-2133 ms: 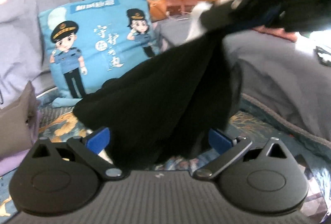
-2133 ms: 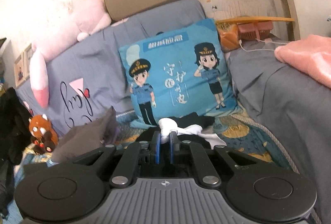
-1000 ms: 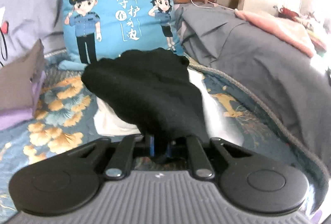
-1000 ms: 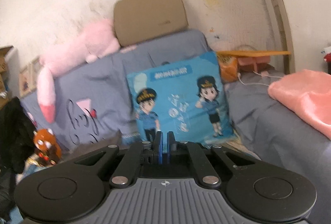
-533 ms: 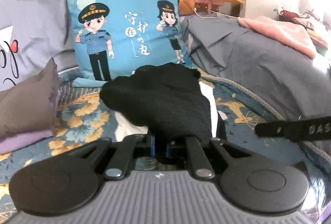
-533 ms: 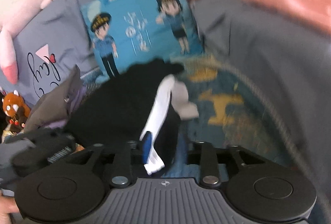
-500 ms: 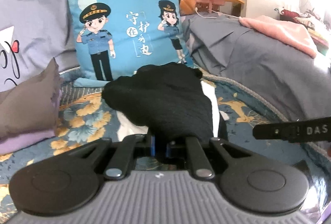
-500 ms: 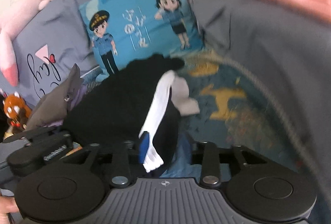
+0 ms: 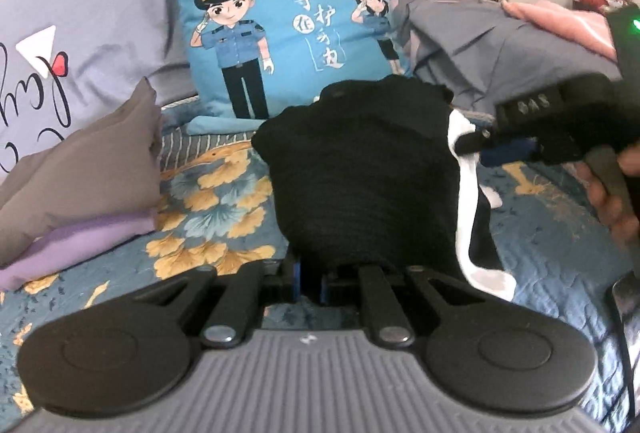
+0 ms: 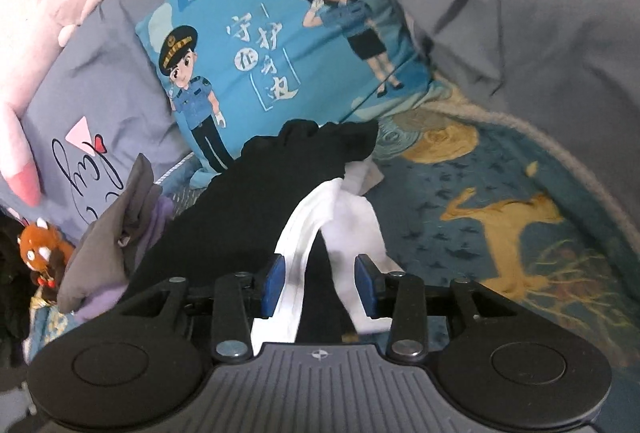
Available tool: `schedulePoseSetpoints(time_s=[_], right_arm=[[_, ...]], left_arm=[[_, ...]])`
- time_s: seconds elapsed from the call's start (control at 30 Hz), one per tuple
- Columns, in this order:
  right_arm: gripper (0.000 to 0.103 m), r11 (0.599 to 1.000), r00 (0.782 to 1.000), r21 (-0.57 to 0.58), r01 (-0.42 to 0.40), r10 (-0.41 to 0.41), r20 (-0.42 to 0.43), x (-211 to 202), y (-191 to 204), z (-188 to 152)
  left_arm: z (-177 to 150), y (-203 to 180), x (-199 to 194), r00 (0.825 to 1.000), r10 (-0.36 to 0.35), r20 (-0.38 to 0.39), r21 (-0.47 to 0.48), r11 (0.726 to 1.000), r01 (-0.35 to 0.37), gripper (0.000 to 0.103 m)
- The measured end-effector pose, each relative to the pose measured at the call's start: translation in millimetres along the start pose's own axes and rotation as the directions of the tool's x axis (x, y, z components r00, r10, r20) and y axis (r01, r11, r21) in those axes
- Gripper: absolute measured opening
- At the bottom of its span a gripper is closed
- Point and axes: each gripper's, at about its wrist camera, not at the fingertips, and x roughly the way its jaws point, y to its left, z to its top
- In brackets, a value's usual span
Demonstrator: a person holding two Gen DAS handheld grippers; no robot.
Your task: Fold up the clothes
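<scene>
Black garment [image 9: 360, 185] pinched in left gripper [image 9: 310, 283] (right gripper [image 10: 320, 283] agape).

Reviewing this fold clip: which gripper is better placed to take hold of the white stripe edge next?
Probably the right gripper: its jaws are open with the white stripe of the black garment lying between them. The left gripper is shut on the garment's near edge.

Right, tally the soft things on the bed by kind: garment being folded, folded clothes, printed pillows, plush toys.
Garment being folded: 1, the black and white garment
Folded clothes: 2, grey piece on purple piece
Printed pillows: 1, blue cartoon pillow
Plush toys: 2, pink plush, small orange plush
Total: 6
</scene>
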Motion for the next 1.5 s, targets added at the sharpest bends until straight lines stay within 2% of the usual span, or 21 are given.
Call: schedulePoseSetpoints(time_s=[0.03,0.13,0.2,0.3,0.37,0.4,0.43,0.53,0.67,0.73,0.83,0.93,1.0,1.03,1.17,1.33,1.5], right_arm=[[0.038,1.0,1.0,0.011,-0.009,0.009,-0.002,4,0,2],[0.037,0.998,0.999,0.029,-0.048,0.048,-0.005,12,2,5],[0.037,0.998,0.998,0.019,-0.059,0.059,-0.008,15,6,7],[0.037,0.998,0.998,-0.012,-0.059,0.058,-0.012,16,13,10],[0.037,0.998,0.998,-0.023,-0.063,0.063,-0.01,16,15,12],[0.031,0.998,0.998,-0.025,-0.065,0.065,-0.008,15,16,13],[0.02,0.997,0.998,-0.028,-0.066,0.066,-0.006,14,17,14],[0.005,0.997,0.999,-0.063,-0.052,0.052,-0.004,11,20,15],[0.004,0.994,0.998,-0.087,-0.06,0.061,0.0,5,20,16],[0.004,0.993,0.999,-0.101,-0.054,0.054,-0.004,5,20,16],[0.004,0.994,0.999,-0.1,-0.052,0.052,-0.009,6,19,16],[0.004,0.993,0.999,-0.108,-0.049,0.049,-0.008,5,20,16],[0.004,0.992,0.999,-0.114,-0.05,0.049,-0.006,4,22,16],[0.004,0.992,0.999,-0.113,-0.05,0.05,-0.006,4,22,15],[0.004,0.991,0.999,-0.12,-0.052,0.053,0.008,2,24,14],[0.004,0.99,0.998,-0.133,-0.052,0.057,0.035,-3,27,12],[0.003,0.988,0.996,-0.148,-0.052,0.062,0.068,-10,31,10]], left_arm=[[-1,0,-2,1.0,0.005,-0.003,0.012,1.0,-0.005,0.012],[-10,3,-14,1.0,0.026,0.008,0.055,0.998,-0.026,0.032],[-17,1,-27,0.999,0.009,0.032,0.077,0.997,-0.012,0.055],[-27,-2,-46,0.998,-0.018,0.068,0.11,0.994,0.01,0.075],[-25,-13,-52,0.992,-0.086,0.096,0.113,0.991,0.074,0.081],[-23,-19,-52,0.988,-0.109,0.105,0.115,0.989,0.097,0.083],[-20,-28,-48,0.986,-0.133,0.103,0.124,0.985,0.12,0.083],[-15,-54,-32,0.979,-0.189,0.079,0.153,0.972,0.176,0.083],[-18,-87,-15,0.972,-0.232,0.034,0.211,0.952,0.22,0.077],[-25,-100,-11,0.979,-0.203,0.015,0.263,0.946,0.192,0.074],[-37,-112,-5,0.987,-0.16,-0.001,0.336,0.93,0.151,0.063],[-43,-114,4,0.989,-0.146,-0.024,0.347,0.927,0.145,0.054],[-43,-114,15,0.987,-0.148,-0.054,0.334,0.929,0.158,0.032],[-44,-115,19,0.987,-0.148,-0.069,0.335,0.928,0.163,0.026],[-46,-117,18,0.99,-0.13,-0.059,0.342,0.929,0.143,0.01],[-46,-111,18,0.994,-0.099,-0.045,0.316,0.942,0.108,0.008],[-39,-88,12,0.998,-0.063,-0.008,0.206,0.977,0.064,0.006]])
